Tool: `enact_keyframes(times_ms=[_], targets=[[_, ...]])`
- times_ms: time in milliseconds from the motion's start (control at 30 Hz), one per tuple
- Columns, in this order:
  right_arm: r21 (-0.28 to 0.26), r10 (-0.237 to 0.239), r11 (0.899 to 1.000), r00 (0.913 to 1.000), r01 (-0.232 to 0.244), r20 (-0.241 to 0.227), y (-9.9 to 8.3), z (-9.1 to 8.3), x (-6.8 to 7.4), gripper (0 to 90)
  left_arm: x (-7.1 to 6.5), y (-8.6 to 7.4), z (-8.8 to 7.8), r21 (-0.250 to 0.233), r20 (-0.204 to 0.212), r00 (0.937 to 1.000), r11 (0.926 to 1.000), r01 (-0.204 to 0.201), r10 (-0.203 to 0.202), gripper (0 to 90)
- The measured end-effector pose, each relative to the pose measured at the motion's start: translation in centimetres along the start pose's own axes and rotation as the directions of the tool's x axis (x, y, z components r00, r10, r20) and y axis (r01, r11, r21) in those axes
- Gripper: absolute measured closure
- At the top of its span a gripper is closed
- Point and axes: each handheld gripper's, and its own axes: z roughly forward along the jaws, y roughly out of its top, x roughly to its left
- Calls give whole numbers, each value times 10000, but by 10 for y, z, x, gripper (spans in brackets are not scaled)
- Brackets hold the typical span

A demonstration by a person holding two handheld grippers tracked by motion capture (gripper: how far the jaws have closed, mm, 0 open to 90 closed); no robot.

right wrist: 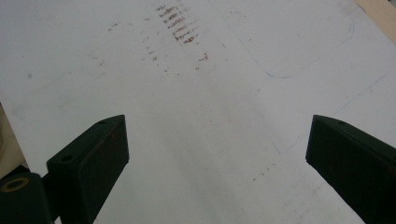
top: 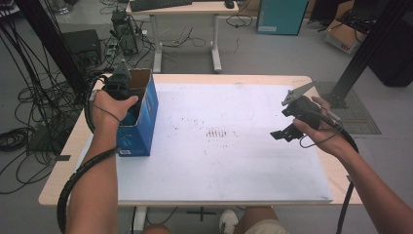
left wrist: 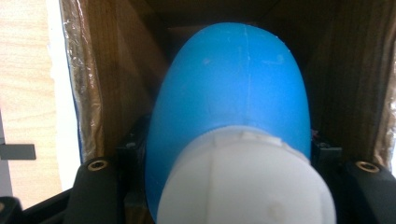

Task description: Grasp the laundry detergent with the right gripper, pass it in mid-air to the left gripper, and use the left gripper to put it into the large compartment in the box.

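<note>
Left gripper (top: 118,84) is down inside the open top of the blue cardboard box (top: 141,122), its jaws clamped on a blue bottle with a white cap (left wrist: 233,121); in the left gripper view the bottle sits between the box's brown inner walls, cap end nearest the camera. That box stands upright on the white mat (top: 219,161), at the mat's left edge. Well to the right of the box, the right gripper (top: 287,131) hangs above the mat with its jaws spread wide and nothing between them. Between box and right gripper, brownish scuff marks (top: 216,132) stain the mat. Beneath the mat, the wooden table (top: 63,165) shows on the box's outer side.
</note>
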Motion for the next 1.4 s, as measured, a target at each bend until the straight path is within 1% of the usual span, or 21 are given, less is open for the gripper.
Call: enact_keyframes(times_ms=[100, 133, 267, 333, 433, 467, 600, 767, 800, 833, 900, 967, 1000, 1067, 1100, 1167, 1200, 1267, 1300, 1333, 1400], targets=[[17, 156, 9999, 9999, -156, 4, 0, 0, 1, 59, 0, 0, 0, 6, 3, 10000, 10000, 8, -8, 359], [3, 96, 10000, 10000, -96, -6, 0, 1, 1, 59, 0, 0, 0, -3, 15, 10000, 10000, 13, -13, 359], [-11, 118, 9999, 9999, -118, -6, 0, 0, 1, 59, 0, 0, 0, -3, 44, 10000, 10000, 11, -11, 351], [-11, 130, 9999, 9999, -130, -1, 0, 0, 2, 59, -1, 0, -1, -65, 23, 10000, 10000, 14, -14, 349], [-80, 51, 10000, 10000, -51, -6, 1, 0, 1, 59, -3, 0, -1, -12, -52, 10000, 10000, -64, 64, 355], [-64, 110, 9999, 9999, -110, -1, 1, 0, 2, 59, -3, 0, -1, -13, -64, 10000, 10000, -68, 68, 357], [-123, 42, 9999, 10000, -42, 8, 1, 0, 1, 59, -3, 0, -2, -2, -28, 10000, 10000, -50, 50, 356], [-103, 74, 9999, 10000, -74, -8, 0, 0, 1, 59, -3, 0, -4, -45, -12, 10000, 10000, -72, 72, 348], [-41, 35, 10000, 10000, -35, -22, 0, 0, 1, 59, -3, -1, -5, -92, -35, 10000, 9999, -63, 63, 336], [-88, 116, 9999, 9999, -116, -16, 0, 0, 1, 59, -3, -1, -6, -121, -79, 9999, 9999, -67, 66, 311], [-110, 162, 9998, 9999, -163, -16, 0, 1, 1, 59, -4, -1, -12, -191, -117, 9999, 9998, -92, 89, 310], [-144, 37, 9999, 10000, -38, -34, 0, 1, 0, 59, -5, -1, -17, -276, -185, 9998, 9996, -101, 96, 307], [-168, 166, 9997, 9999, -166, -12, 0, 2, 0, 59, -5, -1, -20, -273, -225, 9997, 9996, -120, 114, 302], [-143, 117, 9998, 9999, -117, -32, 0, 3, 0, 59, -6, -2, -24, -365, -264, 9996, 9993, -105, 95, 293], [-123, 189, 9997, 9998, -189, -30, 0, 3, 1, 59, -6, -2, -27, -379, -272, 9995, 9992, -154, 144, 289], [-165, 152, 9997, 9999, -152, -3, 1, 3, 0, 59, -7, -4, -31, -442, -276, 9994, 9988, -212, 200, 280], [-178, 159, 9997, 9999, -159, 22, 1, 4, -1, 59, -9, -5, -36, -452, -326, 9990, 9984, -327, 312, 271], [-207, 138, 9997, 9999, -138, 20, 1, 4, -2, 59, -10, -6, -39, -466, -385, 9987, 9983, -360, 342, 271], [-193, 235, 9995, 9997, -234, 34, 1, 4, -2, 59, -11, -6, -41, -521, -392, 9986, 9979, -375, 355, 271], [-217, 261, 9994, 9997, -260, 35, 2, 4, -3, 59, -11, -7, -47, -600, -381, 9981, 9969, -501, 479, 268], [-230, 255, 9994, 9997, -254, 42, 2, 4, -3, 59, -11, -8, -49, -623, -375, 9979, 9966, -542, 519, 266]])
